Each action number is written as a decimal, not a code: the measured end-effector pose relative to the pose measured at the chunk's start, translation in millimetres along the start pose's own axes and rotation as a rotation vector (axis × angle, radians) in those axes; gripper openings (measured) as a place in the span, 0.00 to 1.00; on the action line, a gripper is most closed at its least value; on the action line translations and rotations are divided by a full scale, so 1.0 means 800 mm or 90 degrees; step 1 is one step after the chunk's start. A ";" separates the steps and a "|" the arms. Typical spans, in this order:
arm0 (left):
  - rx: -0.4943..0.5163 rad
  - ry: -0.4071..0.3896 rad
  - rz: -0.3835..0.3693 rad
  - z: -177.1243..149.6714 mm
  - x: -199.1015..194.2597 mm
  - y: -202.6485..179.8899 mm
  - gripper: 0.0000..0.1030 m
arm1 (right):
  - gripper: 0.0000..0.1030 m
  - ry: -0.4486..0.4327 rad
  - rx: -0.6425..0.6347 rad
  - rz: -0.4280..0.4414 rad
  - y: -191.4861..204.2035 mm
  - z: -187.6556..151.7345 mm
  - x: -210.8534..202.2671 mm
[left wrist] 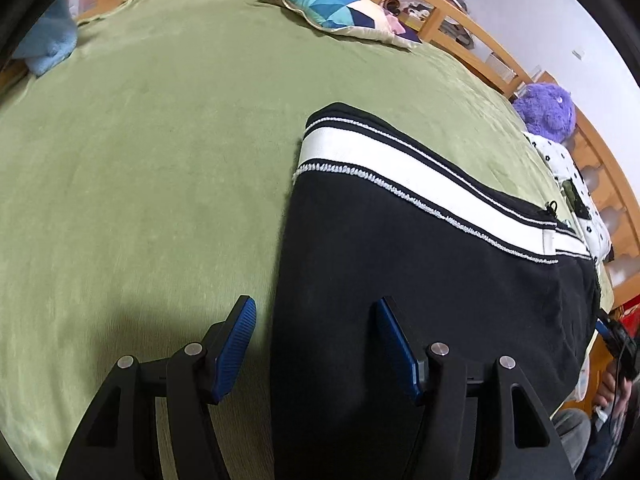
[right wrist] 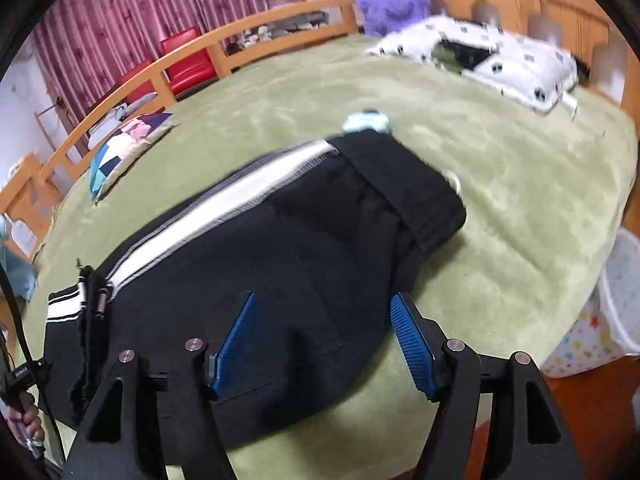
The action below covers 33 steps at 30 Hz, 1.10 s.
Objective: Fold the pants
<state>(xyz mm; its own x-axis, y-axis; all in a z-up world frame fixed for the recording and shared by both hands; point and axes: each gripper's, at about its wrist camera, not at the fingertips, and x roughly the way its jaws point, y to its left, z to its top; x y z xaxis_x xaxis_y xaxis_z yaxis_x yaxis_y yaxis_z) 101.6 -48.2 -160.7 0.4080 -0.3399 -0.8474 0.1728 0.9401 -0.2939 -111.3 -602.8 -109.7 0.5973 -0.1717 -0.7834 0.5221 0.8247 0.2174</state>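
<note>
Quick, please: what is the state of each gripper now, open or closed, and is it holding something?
Left gripper: open, holding nothing, over the edge of the pants.
Right gripper: open, holding nothing, above the pants.

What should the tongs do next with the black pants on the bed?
Probably lower both open tongs, left and right, and pinch the near edge of the pants. Both hover over it holding nothing, and the pants lie long on the green blanket, needing another fold.

pants (left wrist: pixel 420 280) black w/ white side stripe edged in thin black/white lines, bed cover (left wrist: pixel 140 160) olive green, tool pads (left wrist: pixel 236 344) blue on black arms, cushion (left wrist: pixel 340 10) blue/teal geometric, plush (right wrist: pixel 392 0) purple, pillow (right wrist: pixel 500 56) white w/ black spots, curtains (right wrist: pixel 140 20) pink-red
</note>
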 end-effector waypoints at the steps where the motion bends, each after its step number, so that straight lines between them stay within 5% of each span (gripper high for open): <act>1: 0.005 0.003 -0.001 0.002 0.003 -0.001 0.62 | 0.66 0.004 0.007 0.003 -0.005 0.000 0.010; 5: 0.026 0.006 -0.010 0.015 0.012 -0.005 0.65 | 0.66 0.026 0.043 -0.009 -0.024 0.005 0.066; 10: 0.037 0.012 -0.024 0.025 0.022 -0.010 0.61 | 0.64 -0.006 0.115 0.068 -0.048 0.018 0.096; 12: 0.042 0.015 -0.042 0.026 0.022 -0.014 0.37 | 0.56 -0.003 0.130 0.079 -0.050 0.027 0.110; 14: 0.045 0.002 -0.052 0.026 0.013 -0.015 0.13 | 0.33 -0.005 0.125 0.083 -0.044 0.033 0.115; 15: 0.046 -0.013 -0.059 0.027 0.004 -0.016 0.11 | 0.21 -0.004 0.123 0.094 -0.041 0.034 0.113; 20: 0.041 -0.056 -0.089 0.031 -0.044 -0.014 0.10 | 0.16 -0.098 0.040 0.026 0.036 0.044 0.042; 25: 0.031 -0.086 -0.119 0.038 -0.085 0.006 0.10 | 0.17 -0.174 -0.011 0.066 0.121 0.067 -0.043; 33: 0.007 -0.127 -0.031 0.038 -0.153 0.094 0.10 | 0.17 -0.194 -0.051 0.185 0.244 0.063 -0.095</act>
<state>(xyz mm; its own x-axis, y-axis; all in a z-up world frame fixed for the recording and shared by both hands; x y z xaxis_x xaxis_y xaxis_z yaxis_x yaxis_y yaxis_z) 91.9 63.4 -65.9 0.5686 -0.3843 -0.7273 0.2057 0.9225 -0.3267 -23.8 -456.0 21.4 0.8716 -0.0669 -0.4856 0.2631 0.8996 0.3484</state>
